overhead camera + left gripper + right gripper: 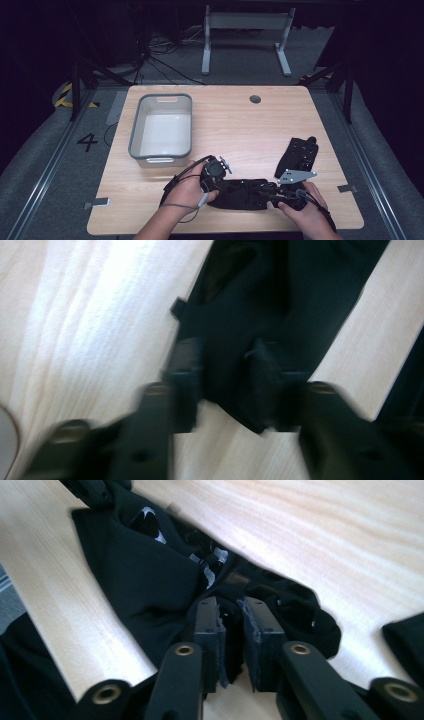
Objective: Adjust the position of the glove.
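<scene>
Black garment (245, 194) lies crumpled at near edge of wooden table (235, 125), between both hands; white print visible on fabric in right gripper view; left gripper (227, 367) jaws stand apart astride cloth edge, fabric between them; right gripper (231, 630) jaws nearly together, pinching fold of same garment; second black folded item (298, 155) lies just beyond right gripper; grey bin (161, 129) stands far left, interior bare white.

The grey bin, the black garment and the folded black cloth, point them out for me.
grey bin (134, 134): high view, left rim.
black garment (240, 194): high view, middle of the fabric between the hands.
folded black cloth (298, 152): high view, centre of its top.
</scene>
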{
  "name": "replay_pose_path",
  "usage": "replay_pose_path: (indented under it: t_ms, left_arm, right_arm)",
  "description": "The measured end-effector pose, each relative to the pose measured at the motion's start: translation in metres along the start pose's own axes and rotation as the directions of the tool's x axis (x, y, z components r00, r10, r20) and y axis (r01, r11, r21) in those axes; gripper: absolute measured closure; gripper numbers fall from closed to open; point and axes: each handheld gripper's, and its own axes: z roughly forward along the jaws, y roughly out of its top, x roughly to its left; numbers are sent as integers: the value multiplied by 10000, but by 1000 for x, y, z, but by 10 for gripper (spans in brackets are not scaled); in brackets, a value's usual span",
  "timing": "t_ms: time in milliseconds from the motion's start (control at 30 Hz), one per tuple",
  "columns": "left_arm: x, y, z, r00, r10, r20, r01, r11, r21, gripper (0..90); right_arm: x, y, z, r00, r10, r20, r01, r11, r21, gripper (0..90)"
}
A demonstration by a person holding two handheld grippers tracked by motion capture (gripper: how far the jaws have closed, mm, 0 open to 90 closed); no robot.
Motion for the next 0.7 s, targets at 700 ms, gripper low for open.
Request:
replay_pose_path:
  t_ms: [700]
  left_arm:
    - [4, -4, -31, 9926, -1110, 495, 1191, 9695, -2144, 544]
  right_arm:
    - [-36, 15, -39, 9928, -401, 1131, 431, 9988, -246, 660]
